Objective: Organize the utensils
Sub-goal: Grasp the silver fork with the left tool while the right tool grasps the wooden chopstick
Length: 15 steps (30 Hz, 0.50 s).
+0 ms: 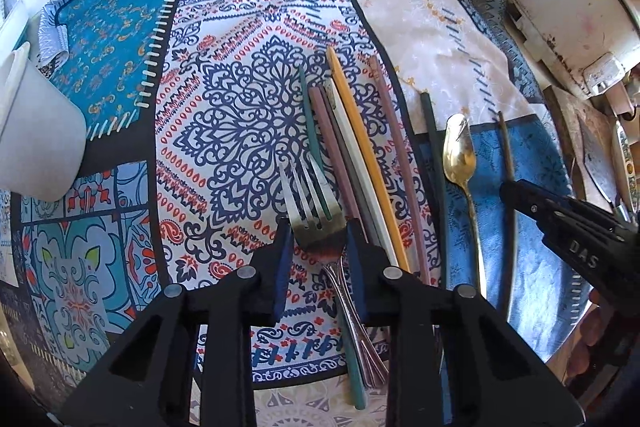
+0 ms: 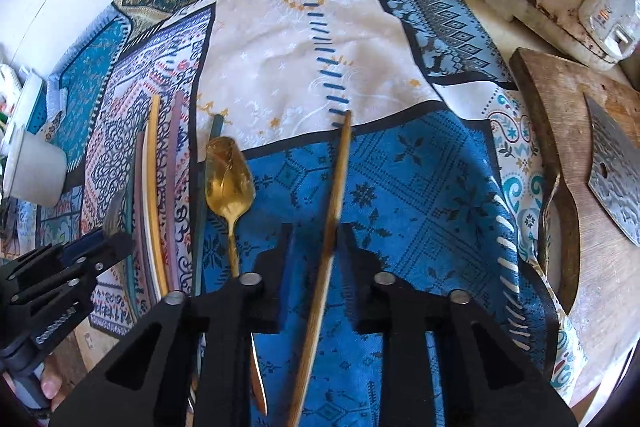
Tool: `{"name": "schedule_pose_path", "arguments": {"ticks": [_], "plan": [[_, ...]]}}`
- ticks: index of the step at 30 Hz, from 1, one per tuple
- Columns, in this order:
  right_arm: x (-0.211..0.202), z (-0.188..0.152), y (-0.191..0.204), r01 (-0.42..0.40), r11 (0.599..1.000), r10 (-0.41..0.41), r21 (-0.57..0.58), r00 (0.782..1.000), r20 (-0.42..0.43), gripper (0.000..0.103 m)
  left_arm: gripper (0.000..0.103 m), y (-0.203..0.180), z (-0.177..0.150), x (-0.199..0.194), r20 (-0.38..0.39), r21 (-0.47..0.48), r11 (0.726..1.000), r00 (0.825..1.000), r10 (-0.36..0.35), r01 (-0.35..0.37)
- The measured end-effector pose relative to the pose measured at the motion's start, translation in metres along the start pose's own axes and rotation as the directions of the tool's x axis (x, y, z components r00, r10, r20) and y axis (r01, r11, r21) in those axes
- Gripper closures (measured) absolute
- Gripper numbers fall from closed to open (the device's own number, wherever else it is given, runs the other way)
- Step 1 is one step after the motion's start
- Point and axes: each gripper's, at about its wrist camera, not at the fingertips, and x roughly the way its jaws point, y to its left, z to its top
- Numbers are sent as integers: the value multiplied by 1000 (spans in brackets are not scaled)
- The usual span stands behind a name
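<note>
Left gripper (image 1: 319, 233): jaws apart, one on each side of the head of a silver fork (image 1: 312, 203) lying on the patterned tablecloth (image 1: 120, 27); the pads appear close to the fork's edges, though contact cannot be confirmed from this angle. The fork rests beside a bundle of coloured chopsticks (image 1: 352, 147), its handle running back between the fingers.

Right gripper (image 2: 316, 239): jaws narrowed around a brown wooden chopstick (image 2: 336, 179), which passes between them over the blue patch of cloth. A gold spoon (image 2: 229, 171) lies just left of this chopstick, bowl pointing away, with a dark chopstick (image 2: 200, 211) beside it. A white cup (image 1: 36, 131) stands at the far left; a wooden cutting board (image 2: 592, 211) carrying a cleaver (image 2: 616, 167) sits at the right.
</note>
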Motion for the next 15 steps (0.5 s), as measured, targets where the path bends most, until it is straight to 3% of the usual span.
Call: {"name": "schedule_pose_path", "arguments": {"ticks": [8, 15], "plan": [[2, 1, 0, 10, 999, -8, -52, 999, 33, 96, 78, -1, -2, -17, 53, -4, 1000, 999, -7, 7], [-1, 4, 5, -37, 998, 39, -57, 999, 38, 97, 78, -1, -1, -43, 122, -4, 1000, 993, -9, 10]]}}
